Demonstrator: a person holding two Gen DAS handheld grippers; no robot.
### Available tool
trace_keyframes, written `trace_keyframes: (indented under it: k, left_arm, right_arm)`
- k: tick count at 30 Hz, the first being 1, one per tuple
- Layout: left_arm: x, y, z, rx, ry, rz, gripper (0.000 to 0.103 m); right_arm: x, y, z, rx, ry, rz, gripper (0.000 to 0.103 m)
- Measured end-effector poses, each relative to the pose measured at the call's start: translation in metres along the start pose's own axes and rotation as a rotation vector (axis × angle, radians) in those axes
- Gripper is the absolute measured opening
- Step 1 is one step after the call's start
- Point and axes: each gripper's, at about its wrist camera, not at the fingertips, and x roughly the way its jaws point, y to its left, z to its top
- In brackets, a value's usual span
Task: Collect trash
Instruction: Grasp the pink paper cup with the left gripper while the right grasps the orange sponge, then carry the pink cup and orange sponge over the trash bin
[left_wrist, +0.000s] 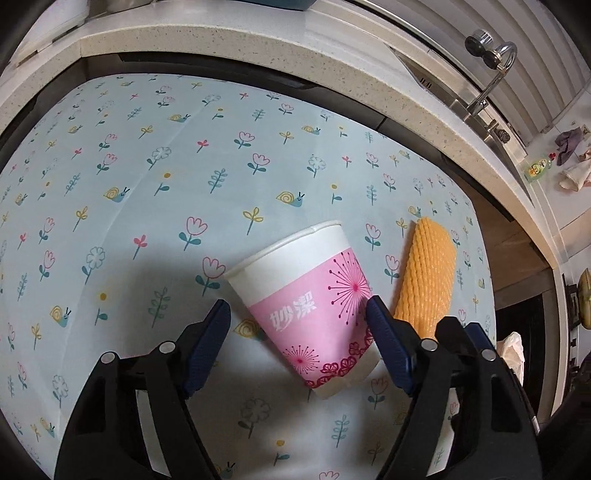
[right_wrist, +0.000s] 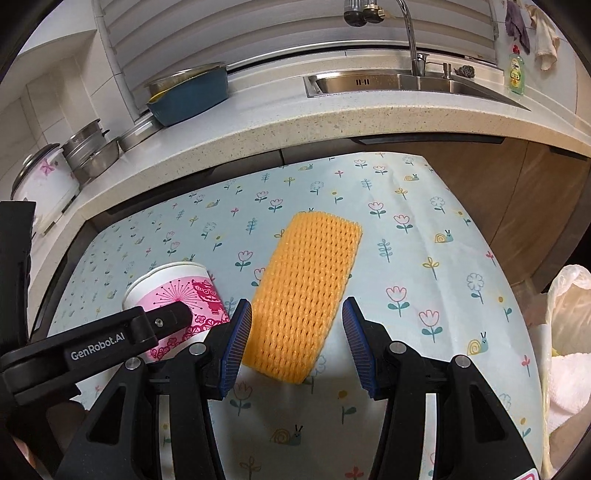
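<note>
A pink and white paper cup (left_wrist: 310, 306) lies tilted on the flowered tablecloth (left_wrist: 147, 206). My left gripper (left_wrist: 299, 314) is open with a finger on each side of the cup; its right pad is close to or touching the cup wall. The cup (right_wrist: 177, 291) also shows at the left of the right wrist view, behind the left gripper's finger. An orange foam fruit net (right_wrist: 303, 295) lies flat on the cloth (right_wrist: 443, 280), and shows to the cup's right (left_wrist: 428, 273). My right gripper (right_wrist: 295, 317) is open, straddling the net's near end.
A speckled stone counter edge (right_wrist: 258, 136) runs behind the table, with a steel sink (right_wrist: 399, 83), tap, soap bottle (right_wrist: 516, 72), blue basin (right_wrist: 188, 98) and steel pots (right_wrist: 88, 147). A bag with white trash (right_wrist: 569, 325) hangs off the table's right edge.
</note>
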Motion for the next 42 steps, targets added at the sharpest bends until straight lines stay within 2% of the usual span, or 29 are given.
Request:
trace_keyframes:
  k: [4,10,13,16,17,19,29,42]
  left_arm:
    - [0.001,-0.007,0.001,0.021,-0.003,-0.034,0.057]
    - [-0.004,-0.014,0.002,0.051,-0.018,-0.069,0.042]
    - [-0.009,-0.021,0.001,0.075,-0.028,-0.088,0.033]
    - [-0.015,-0.03,-0.002,0.105,-0.039,-0.089,0.029]
    - [-0.019,-0.032,-0.004,0.113,-0.046,-0.088,0.029]
    - [-0.025,-0.038,-0.006,0.128,-0.057,-0.088,0.025]
    - [-0.067,-0.082,-0.03,0.204,-0.104,-0.095,0.025]
    - [-0.115,-0.183,-0.089,0.36,-0.123,-0.166,0.025]
  right_arm:
    - [0.014,0.001,-0.002,-0.001,0.024,0.001,0.051]
    - [0.023,0.0,-0.009,0.013,0.033,0.012,0.048]
    - [0.022,0.0,-0.01,0.015,0.04,0.017,0.036]
    - [0.016,-0.002,-0.011,0.005,0.032,0.012,0.015]
    - [0.012,-0.003,-0.011,-0.001,0.028,0.003,0.01]
    - [0.005,-0.007,-0.012,0.002,0.019,0.003,0.01]
    - [-0.063,-0.047,-0.006,0.056,-0.081,-0.026,0.01]
    - [-0.165,-0.121,-0.013,0.134,-0.196,-0.092,0.01]
